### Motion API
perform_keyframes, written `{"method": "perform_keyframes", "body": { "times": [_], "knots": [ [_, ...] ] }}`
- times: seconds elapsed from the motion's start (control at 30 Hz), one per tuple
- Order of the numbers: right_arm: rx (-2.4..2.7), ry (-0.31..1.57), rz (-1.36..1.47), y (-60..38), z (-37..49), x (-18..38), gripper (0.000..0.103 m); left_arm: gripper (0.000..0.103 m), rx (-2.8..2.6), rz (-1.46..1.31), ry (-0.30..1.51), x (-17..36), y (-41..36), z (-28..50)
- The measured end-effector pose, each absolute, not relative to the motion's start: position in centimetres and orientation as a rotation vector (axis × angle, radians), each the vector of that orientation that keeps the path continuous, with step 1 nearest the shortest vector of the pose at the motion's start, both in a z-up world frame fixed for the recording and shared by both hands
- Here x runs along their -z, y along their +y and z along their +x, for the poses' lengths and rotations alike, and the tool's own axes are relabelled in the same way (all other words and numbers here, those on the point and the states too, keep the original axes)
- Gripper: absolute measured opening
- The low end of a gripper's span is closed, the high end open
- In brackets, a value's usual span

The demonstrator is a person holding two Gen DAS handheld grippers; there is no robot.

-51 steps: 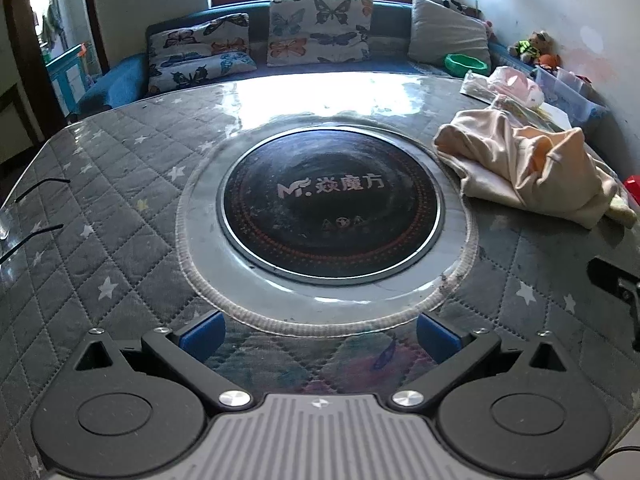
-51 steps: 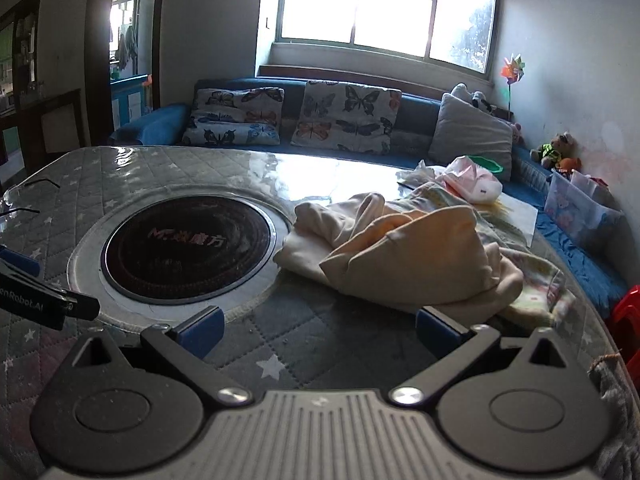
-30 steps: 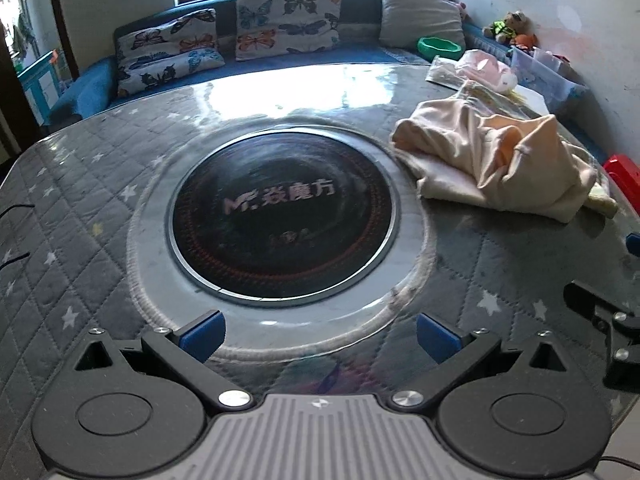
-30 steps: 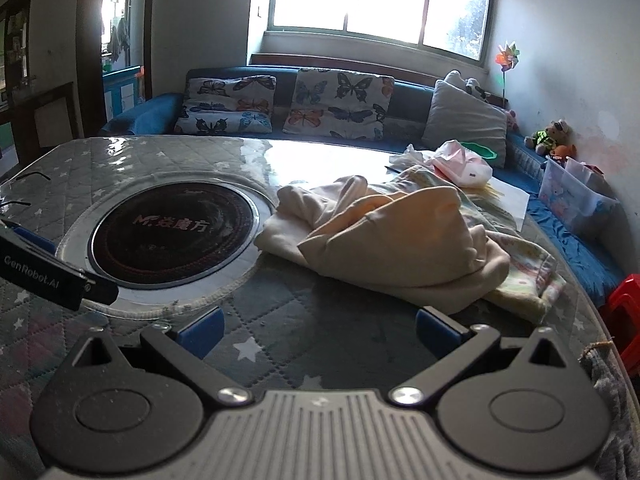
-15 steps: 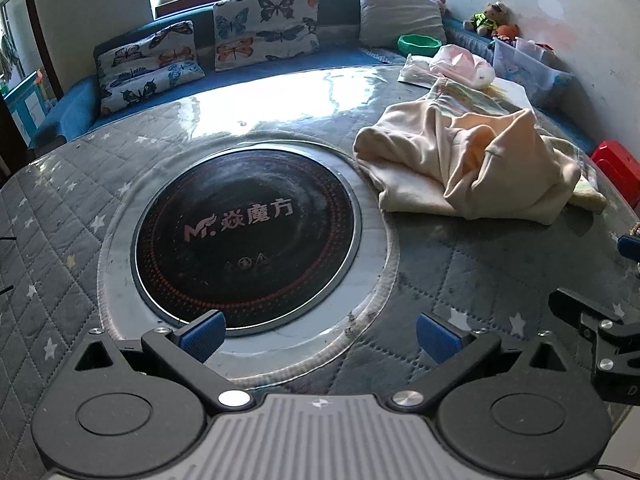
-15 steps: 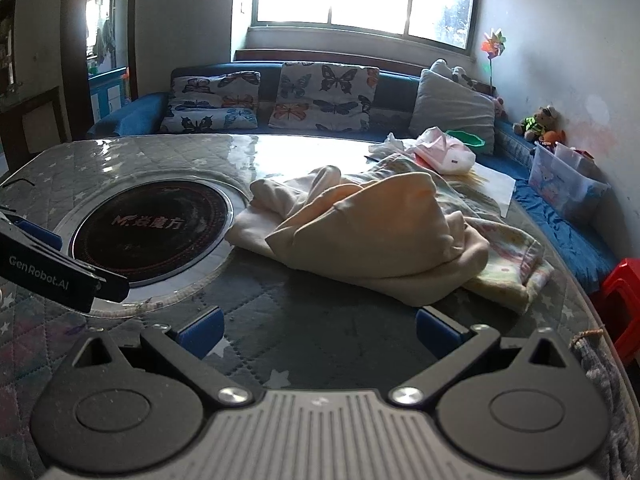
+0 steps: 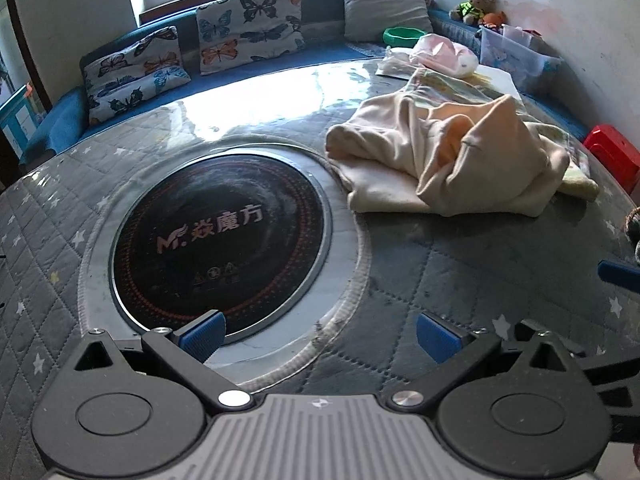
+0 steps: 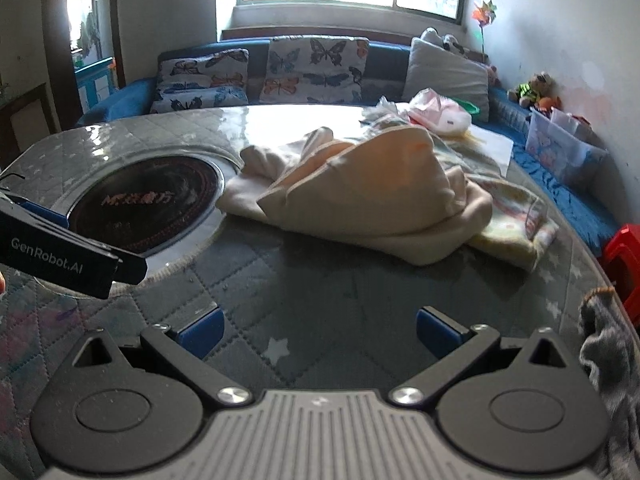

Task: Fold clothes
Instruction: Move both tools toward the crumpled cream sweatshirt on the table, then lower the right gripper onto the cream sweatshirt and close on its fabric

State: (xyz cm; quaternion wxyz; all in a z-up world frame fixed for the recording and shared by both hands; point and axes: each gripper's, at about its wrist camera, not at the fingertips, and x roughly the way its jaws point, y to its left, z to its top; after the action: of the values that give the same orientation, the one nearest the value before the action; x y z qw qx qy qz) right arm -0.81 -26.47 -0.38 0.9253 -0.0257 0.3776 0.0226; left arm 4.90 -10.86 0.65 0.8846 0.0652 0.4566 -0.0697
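A crumpled cream-and-peach garment [image 7: 452, 160] lies in a heap on the right part of the quilted grey table [image 7: 460, 272], on top of a pale patterned cloth [image 7: 576, 172]. It also shows in the right wrist view [image 8: 372, 192], straight ahead. My left gripper [image 7: 320, 330] is open and empty above the table's front, left of the heap. My right gripper [image 8: 318, 328] is open and empty, a short way in front of the heap. The left gripper's body [image 8: 68, 256] shows at the left of the right wrist view.
A round black cooktop [image 7: 220, 236] is set in the table's middle. A pink-and-white cloth bundle [image 7: 444, 56] and white paper [image 7: 496, 80] lie at the far right. A blue sofa with butterfly cushions [image 7: 248, 28] runs behind. A red stool [image 7: 616, 156] stands at right.
Both grippers have moved right and closer to the garment heap, which now sits larger and nearer the middle of each view. Both stay open.
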Motion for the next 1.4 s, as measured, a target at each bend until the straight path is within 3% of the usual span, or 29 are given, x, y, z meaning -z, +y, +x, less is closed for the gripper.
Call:
{"method": "perform_keyframes", "body": {
  "times": [1.4],
  "knots": [
    [-0.007,0.805,0.011,-28.8,3.7,1.5,0.103,0.103,0.155,0.193,0.976,0.7,-15.0,10.5]
  ]
}}
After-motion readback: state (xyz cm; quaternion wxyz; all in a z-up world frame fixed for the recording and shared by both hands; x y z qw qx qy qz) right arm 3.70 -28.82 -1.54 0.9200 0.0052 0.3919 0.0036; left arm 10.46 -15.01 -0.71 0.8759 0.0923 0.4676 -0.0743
